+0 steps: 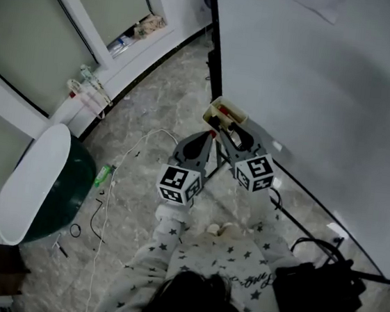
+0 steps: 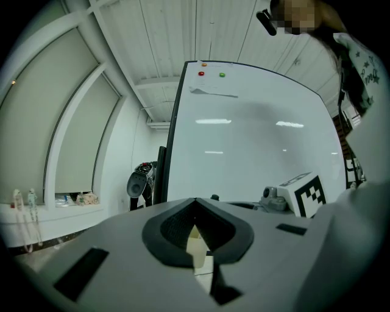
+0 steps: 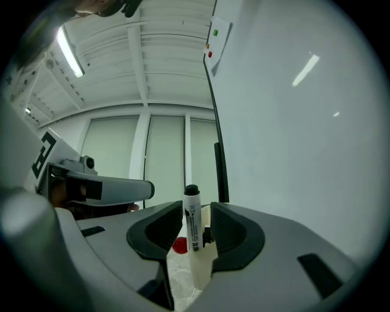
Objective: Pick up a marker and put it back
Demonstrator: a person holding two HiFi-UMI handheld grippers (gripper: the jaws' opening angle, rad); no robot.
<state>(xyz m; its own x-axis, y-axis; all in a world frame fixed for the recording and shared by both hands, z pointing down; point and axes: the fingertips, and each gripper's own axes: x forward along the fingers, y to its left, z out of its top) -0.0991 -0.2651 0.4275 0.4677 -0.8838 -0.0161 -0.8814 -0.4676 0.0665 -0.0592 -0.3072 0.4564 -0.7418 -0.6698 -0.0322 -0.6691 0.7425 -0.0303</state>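
A black-capped marker [image 3: 192, 219] stands upright in a cream holder [image 3: 198, 274] at the foot of the whiteboard [image 3: 292, 122]. My right gripper [image 3: 196, 222] is open around it, and a slim gap shows between the marker and the right pad. A red cap [image 3: 178, 245] shows lower in the holder. In the head view the holder [image 1: 227, 111] sits at the whiteboard's corner with the right gripper [image 1: 222, 128] at it. My left gripper [image 1: 210, 134] points at the same spot from the left. Its jaws meet at the tips, and the left gripper [image 2: 196, 204] holds nothing.
The whiteboard [image 1: 316, 75] fills the right side, its black stand leg running along the floor. A white and green seat [image 1: 38, 183] stands at the left, with cables [image 1: 105, 204] on the marble floor. A black bag [image 1: 319, 292] lies near the person's right side.
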